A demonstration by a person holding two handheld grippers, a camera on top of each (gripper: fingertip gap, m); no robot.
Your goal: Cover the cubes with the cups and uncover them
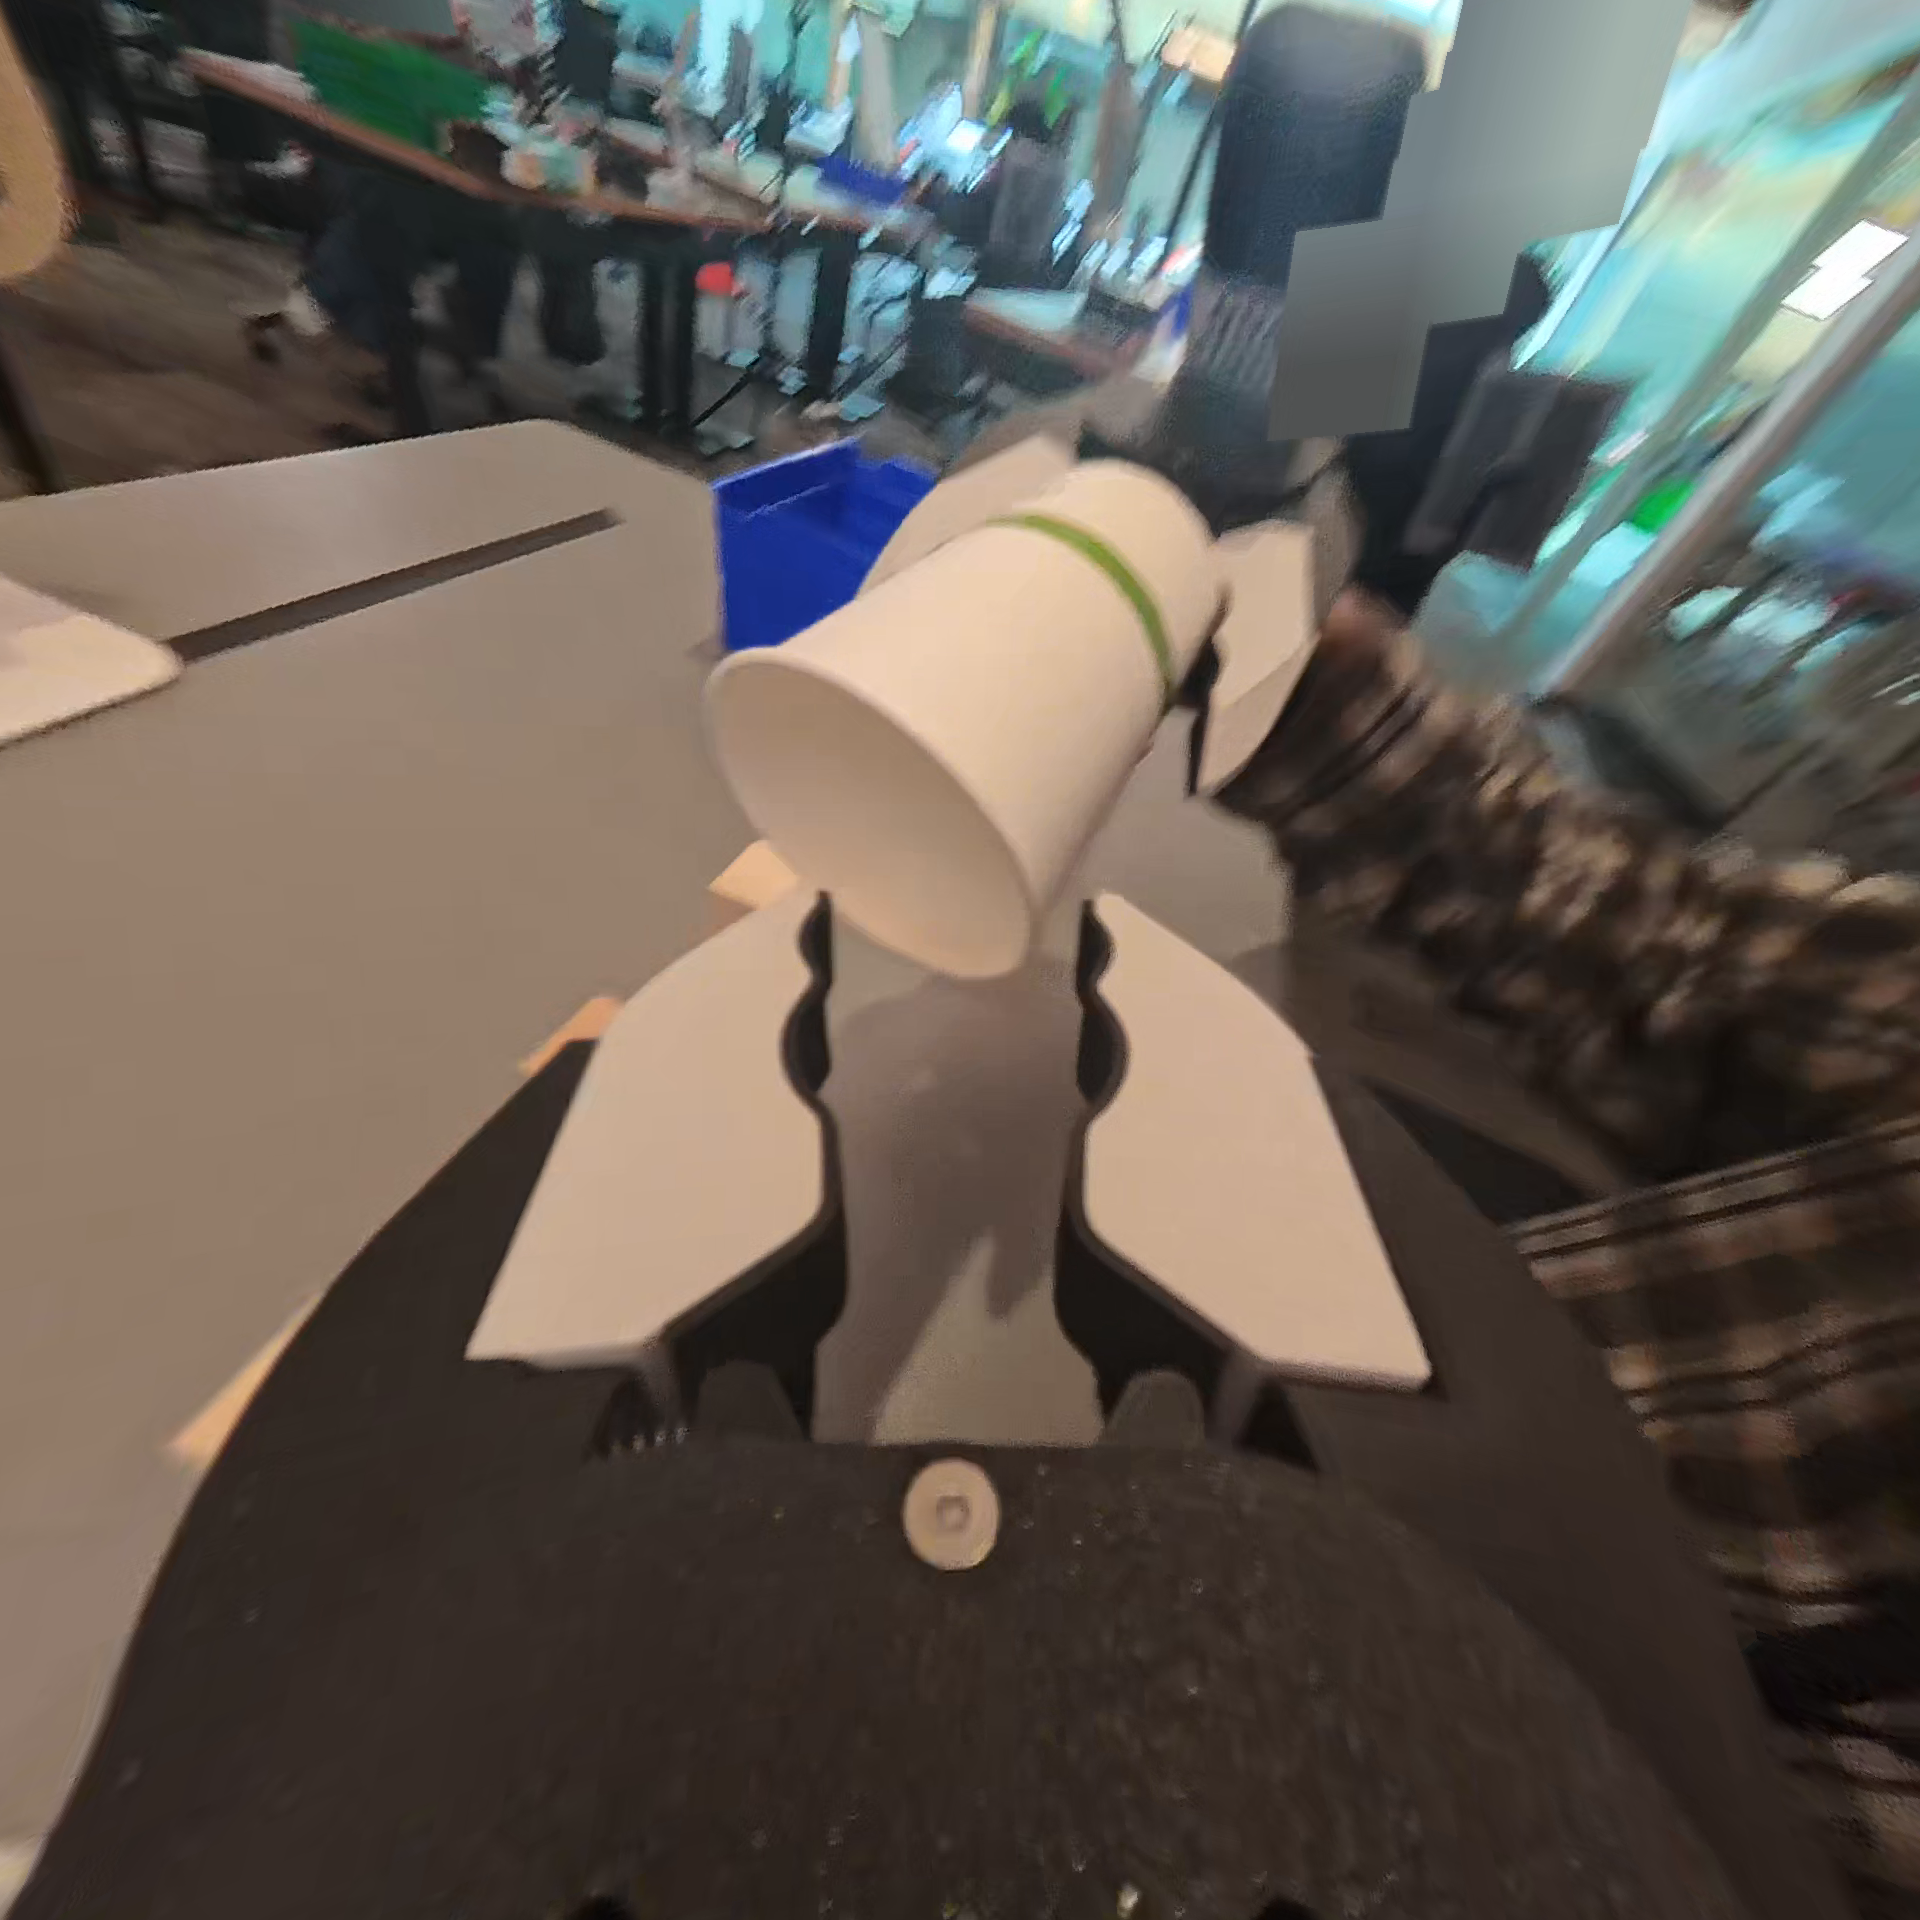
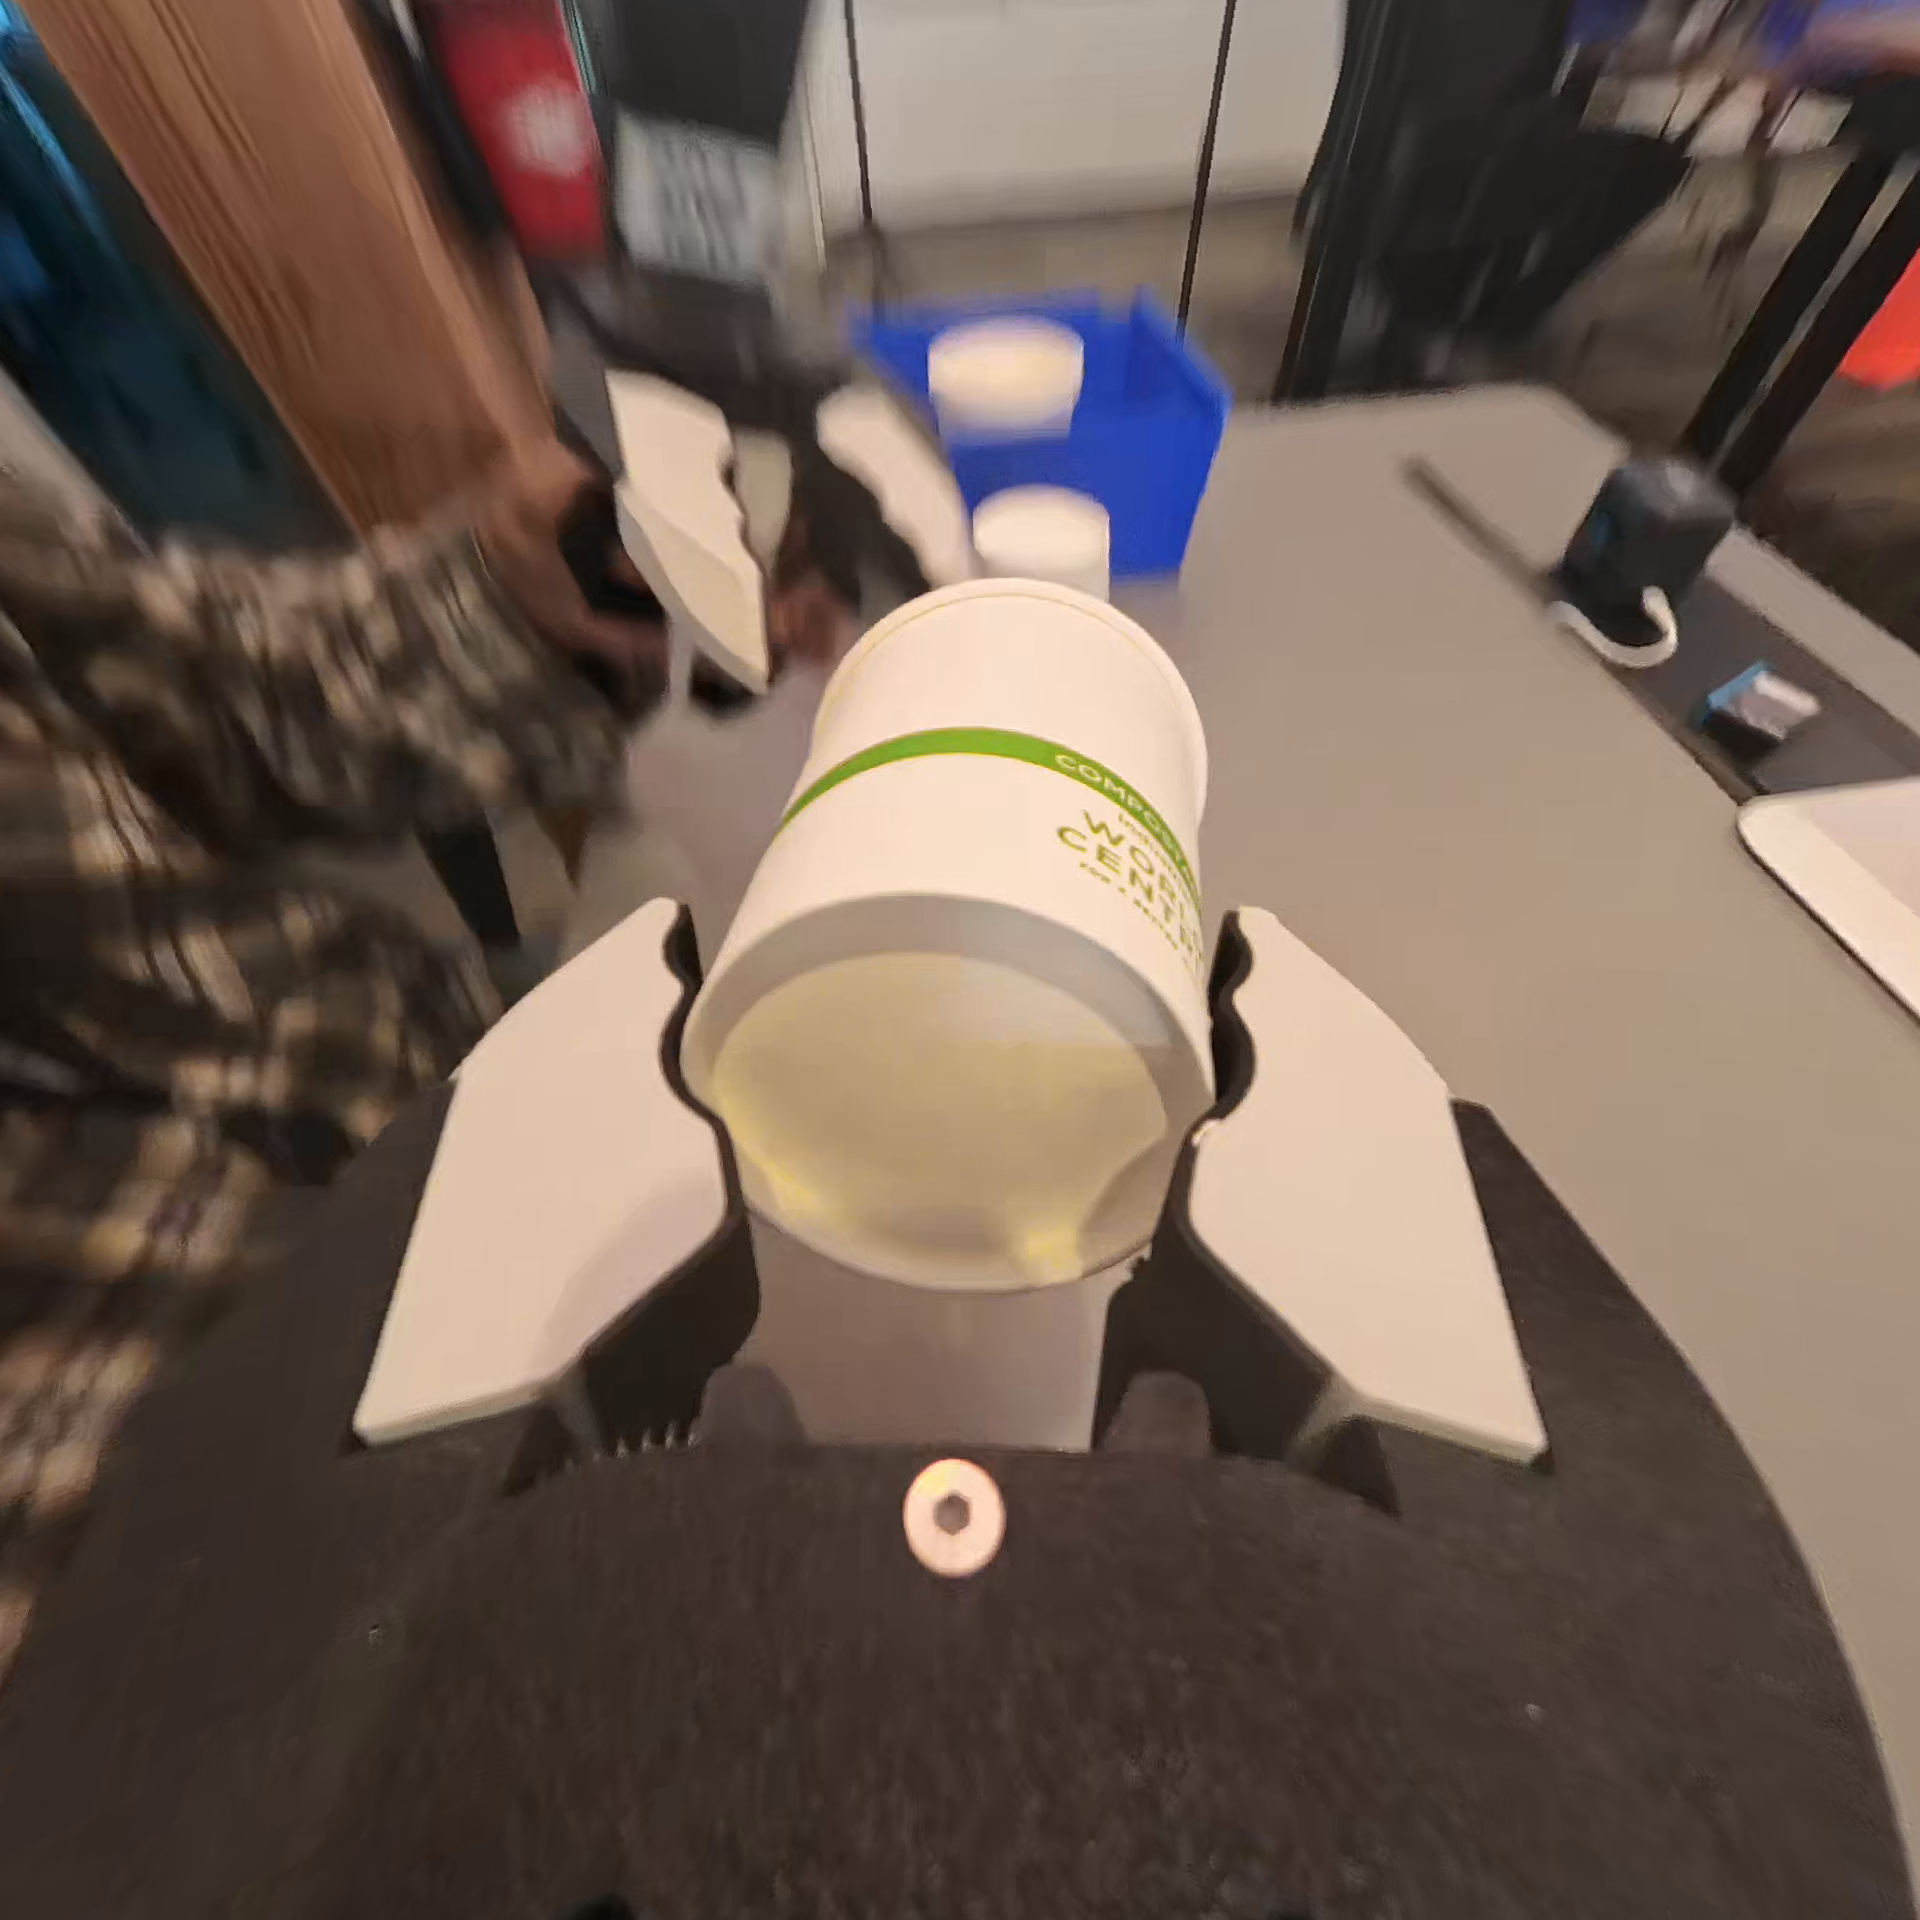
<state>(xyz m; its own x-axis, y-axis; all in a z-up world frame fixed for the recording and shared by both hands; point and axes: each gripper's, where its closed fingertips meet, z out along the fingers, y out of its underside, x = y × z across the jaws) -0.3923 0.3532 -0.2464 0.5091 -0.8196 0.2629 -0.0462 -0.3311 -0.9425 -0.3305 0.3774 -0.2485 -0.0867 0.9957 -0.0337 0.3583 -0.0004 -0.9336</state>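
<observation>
My right gripper [image 2: 956, 935] is shut on a white paper cup [image 2: 987, 831] with a green band, gripping it near its base. The cup is held tilted above the grey table [image 2: 1403, 831], its bottom towards the right wrist camera. In the left wrist view the same cup [image 1: 966, 707] has its open mouth facing down and towards the camera, with the right gripper [image 1: 1143, 582] behind it. My left gripper [image 1: 956, 925] is open and empty just below the cup's rim; it also shows in the right wrist view [image 2: 800, 520]. Pale wooden block corners [image 1: 758, 878] peek out behind its left finger.
A blue bin [image 2: 1143, 457] stands at the table's far edge with a white cup [image 2: 1003, 374] in it. Another white cup [image 2: 1039, 540] stands on the table before the bin. A black device with a white cable [image 2: 1642, 540] and a white flat pad [image 2: 1849, 883] lie at the right.
</observation>
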